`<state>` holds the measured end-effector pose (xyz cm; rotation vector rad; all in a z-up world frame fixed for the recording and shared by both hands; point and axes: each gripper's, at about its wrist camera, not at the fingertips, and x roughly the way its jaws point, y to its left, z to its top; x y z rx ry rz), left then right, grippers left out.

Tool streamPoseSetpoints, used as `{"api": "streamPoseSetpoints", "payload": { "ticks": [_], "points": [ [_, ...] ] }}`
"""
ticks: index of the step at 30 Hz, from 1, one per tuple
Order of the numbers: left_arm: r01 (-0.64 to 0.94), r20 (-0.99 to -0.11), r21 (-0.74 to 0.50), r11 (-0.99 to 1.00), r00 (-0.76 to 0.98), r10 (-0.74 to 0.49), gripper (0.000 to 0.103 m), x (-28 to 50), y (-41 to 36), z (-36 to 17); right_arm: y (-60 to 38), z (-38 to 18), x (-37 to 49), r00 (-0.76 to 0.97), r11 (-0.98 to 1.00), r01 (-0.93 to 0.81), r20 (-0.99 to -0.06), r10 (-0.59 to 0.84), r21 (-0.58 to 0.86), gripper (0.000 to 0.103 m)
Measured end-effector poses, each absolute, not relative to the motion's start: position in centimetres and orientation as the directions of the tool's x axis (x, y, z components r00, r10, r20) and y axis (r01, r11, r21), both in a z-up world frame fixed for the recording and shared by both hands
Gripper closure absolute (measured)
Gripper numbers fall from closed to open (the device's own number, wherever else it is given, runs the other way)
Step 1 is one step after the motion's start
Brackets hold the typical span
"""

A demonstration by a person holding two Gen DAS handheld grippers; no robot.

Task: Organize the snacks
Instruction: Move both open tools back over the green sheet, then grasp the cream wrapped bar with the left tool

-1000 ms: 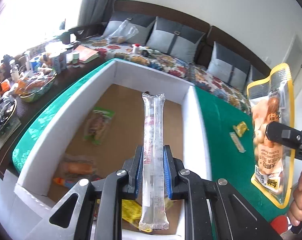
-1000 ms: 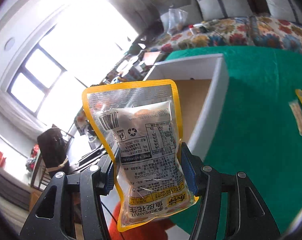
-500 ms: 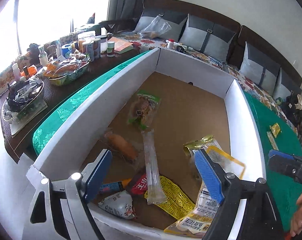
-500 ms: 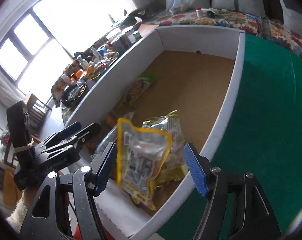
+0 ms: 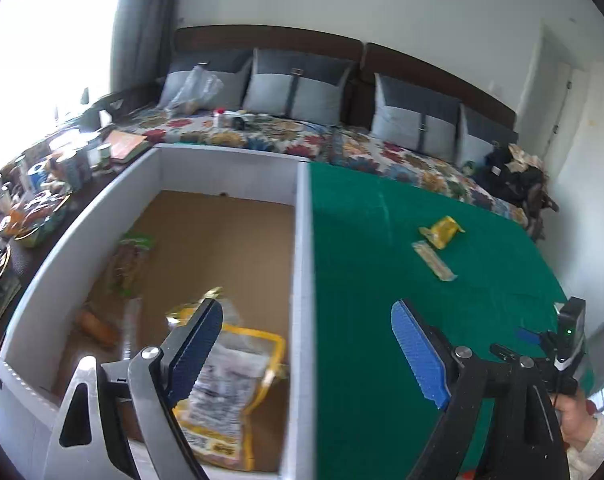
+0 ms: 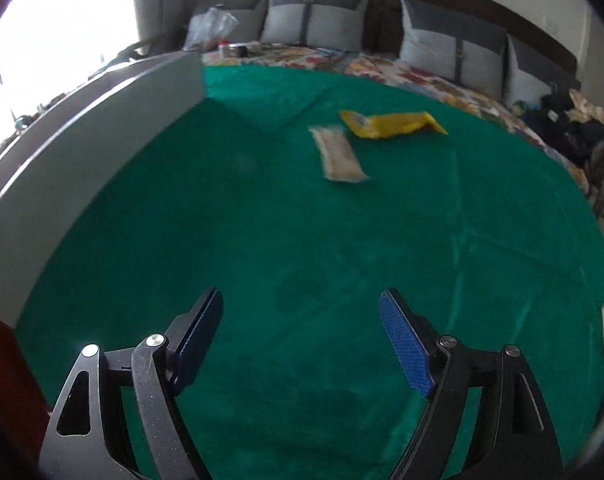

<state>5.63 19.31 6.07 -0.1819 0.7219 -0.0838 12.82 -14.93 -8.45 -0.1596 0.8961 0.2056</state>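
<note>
My left gripper (image 5: 306, 316) hangs over the right wall of the white box (image 5: 302, 240), its jaws opening with nothing between them. Inside the box lie the yellow-edged peanut bag (image 5: 238, 376), the long clear stick pack (image 5: 131, 328), a green-topped packet (image 5: 132, 254) and an orange snack (image 5: 98, 326). My right gripper (image 6: 300, 306) is over the green cloth (image 6: 262, 240), jaws opening and empty. Ahead of it lie a yellow packet (image 6: 390, 124) and a pale bar (image 6: 338, 154). These also show in the left wrist view as the yellow packet (image 5: 442, 232) and pale bar (image 5: 434, 261).
The box wall (image 6: 82, 128) borders the cloth on the left. A sofa with grey cushions (image 5: 298, 84) and a floral cover runs behind the table. A cluttered side table (image 5: 34, 184) stands to the left. A hand (image 5: 578, 416) holds the right gripper's handle at the lower right.
Both grippers let go: the stick pack and the peanut bag now lie in the box. Both grippers opened and swung right, the right one away from the box to over the green cloth.
</note>
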Motion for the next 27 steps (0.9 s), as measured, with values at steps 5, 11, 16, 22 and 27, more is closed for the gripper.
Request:
{"api": "streamPoseSetpoints", "payload": {
  "ticks": [5, 11, 16, 22, 27],
  "points": [
    [0.172, -0.699, -0.235, 0.957, 0.654, -0.289, 0.006, 7.5, 9.0, 3.7, -22.7, -9.8, 11.0, 0.646, 0.994, -0.057, -0.763, -0.032, -0.090, 0.020],
    [0.235, -0.812, -0.241, 0.942, 0.483, -0.328, 0.006, 9.5, 0.4, -3.9, -25.7, -9.4, 12.2, 0.629, 1.000, 0.022, -0.777, -0.031, -0.022, 0.020],
    [0.196, -0.871, -0.186, 0.963, 0.420, -0.254, 0.006, 11.5, -1.1, -7.4, -26.9, -10.2, 12.4, 0.618, 0.998, 0.059, -0.786, -0.016, 0.026, 0.020],
    [0.138, -0.893, -0.155, 0.978, 0.403, -0.199, 0.006, 16.8, -1.3, -8.5, -26.5, -10.9, 12.3, 0.603, 0.999, 0.042, -0.797, -0.028, -0.003, 0.013],
    [0.069, -0.874, -0.177, 0.982, 0.448, -0.189, 0.006, 24.0, -2.0, -7.9, -26.5, -11.0, 12.2, 0.599, 0.999, 0.034, -0.801, -0.022, -0.003, 0.010]
  ]
}}
